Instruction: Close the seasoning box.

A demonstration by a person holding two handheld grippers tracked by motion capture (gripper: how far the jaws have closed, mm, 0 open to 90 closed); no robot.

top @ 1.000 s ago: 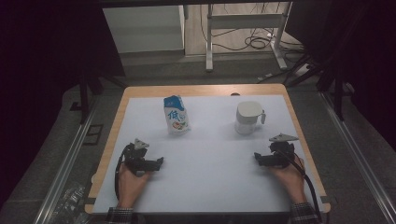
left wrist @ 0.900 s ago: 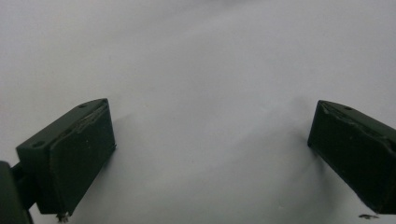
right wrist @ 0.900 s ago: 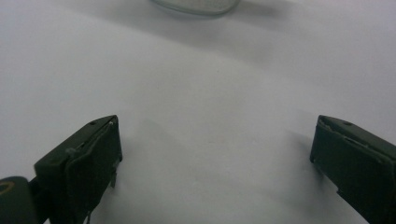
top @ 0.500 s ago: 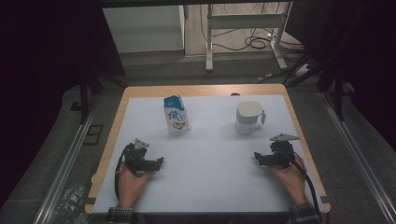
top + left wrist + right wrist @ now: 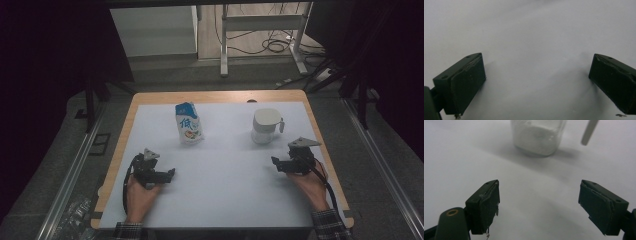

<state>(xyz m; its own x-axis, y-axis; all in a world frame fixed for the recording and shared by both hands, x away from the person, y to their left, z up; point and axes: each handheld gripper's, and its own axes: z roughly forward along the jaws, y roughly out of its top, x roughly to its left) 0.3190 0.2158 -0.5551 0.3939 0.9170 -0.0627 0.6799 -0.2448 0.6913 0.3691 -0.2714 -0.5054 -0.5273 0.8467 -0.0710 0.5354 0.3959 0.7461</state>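
White jug (image 5: 537,136) top cut off

Plaid sleeve cuffs; black left gripper (image 5: 170,173), right gripper (image 5: 274,161) (grey three-cornered plates on top), black trailing cables.

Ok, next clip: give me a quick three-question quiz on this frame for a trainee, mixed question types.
1. True or false: the left gripper is shut on the milk carton.
2. Which thing stands ahead of the right gripper in its own view? A) the carton B) the white jug C) a bowl
3. Fill in: both grippers rest low over the white ___ covering the table.

Key
1. False: its jaws stand wide apart with nothing between them, and the carton stands apart, farther up the table.
2. B
3. sheet
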